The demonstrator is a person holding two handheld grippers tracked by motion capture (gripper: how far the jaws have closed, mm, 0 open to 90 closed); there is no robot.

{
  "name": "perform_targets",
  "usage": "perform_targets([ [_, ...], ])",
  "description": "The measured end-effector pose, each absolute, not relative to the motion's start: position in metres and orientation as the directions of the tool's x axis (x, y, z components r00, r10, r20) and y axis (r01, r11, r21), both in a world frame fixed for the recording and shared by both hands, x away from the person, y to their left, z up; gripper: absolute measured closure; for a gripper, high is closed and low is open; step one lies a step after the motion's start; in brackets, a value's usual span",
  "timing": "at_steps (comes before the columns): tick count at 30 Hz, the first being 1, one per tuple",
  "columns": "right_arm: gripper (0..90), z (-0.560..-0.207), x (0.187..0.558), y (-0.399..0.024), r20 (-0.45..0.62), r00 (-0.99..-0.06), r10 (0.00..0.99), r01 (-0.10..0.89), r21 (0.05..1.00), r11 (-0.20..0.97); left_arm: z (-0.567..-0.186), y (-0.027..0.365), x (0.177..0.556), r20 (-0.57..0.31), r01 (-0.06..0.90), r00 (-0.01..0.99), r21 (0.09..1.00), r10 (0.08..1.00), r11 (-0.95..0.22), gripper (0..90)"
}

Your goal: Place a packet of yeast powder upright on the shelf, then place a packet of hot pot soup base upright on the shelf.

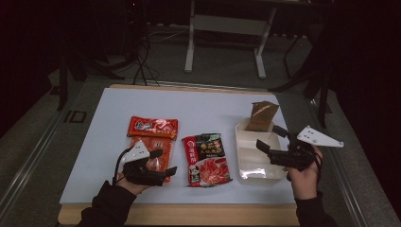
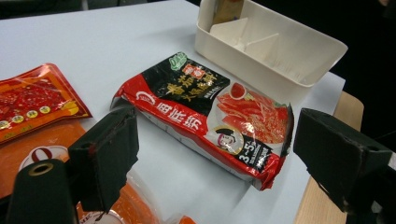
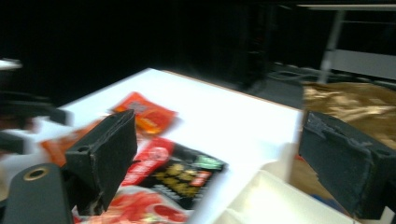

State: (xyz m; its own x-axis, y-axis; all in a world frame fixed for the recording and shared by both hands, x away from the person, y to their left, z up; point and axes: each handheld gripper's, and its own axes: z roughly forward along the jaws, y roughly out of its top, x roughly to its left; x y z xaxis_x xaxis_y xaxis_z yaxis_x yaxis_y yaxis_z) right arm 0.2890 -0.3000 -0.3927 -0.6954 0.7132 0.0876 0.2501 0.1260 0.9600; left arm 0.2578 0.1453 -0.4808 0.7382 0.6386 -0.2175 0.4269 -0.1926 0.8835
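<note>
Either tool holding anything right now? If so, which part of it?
Nothing is held. The left tool stands open above the red and black packet, pads clear of it. The right tool is open over the white bin, empty.

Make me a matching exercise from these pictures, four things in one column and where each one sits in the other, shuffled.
Things:
1. brown packet
2. red and black packet
3. white bin
4. right tool

Places:
A. flat on the table's middle, between the orange packets and the bin
B. above the bin, jaws apart, nothing between them
C. upright in the bin's far end
D. on the table's right side, near its edge

Pairs: 1-C, 2-A, 3-D, 4-B
</note>
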Motion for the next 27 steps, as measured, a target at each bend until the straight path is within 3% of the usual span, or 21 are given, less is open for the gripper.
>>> perform_targets([
  [9, 15.4, -0.398, 0.242, -0.294, 0.031, -0.72, 0.694, 0.176, 0.974, 0.14, -0.474, 0.139, 0.274, -0.221, 0.436, 0.737, 0.878, 0.639, -0.199, 15.2],
  [27, 11.9, -0.408, 0.211, -0.283, 0.082, -0.73, 0.678, 0.232, 0.964, 0.133, -0.461, 0.11, 0.316, -0.183, 0.42, 0.754, 0.872, 0.631, -0.249, 15.3],
])
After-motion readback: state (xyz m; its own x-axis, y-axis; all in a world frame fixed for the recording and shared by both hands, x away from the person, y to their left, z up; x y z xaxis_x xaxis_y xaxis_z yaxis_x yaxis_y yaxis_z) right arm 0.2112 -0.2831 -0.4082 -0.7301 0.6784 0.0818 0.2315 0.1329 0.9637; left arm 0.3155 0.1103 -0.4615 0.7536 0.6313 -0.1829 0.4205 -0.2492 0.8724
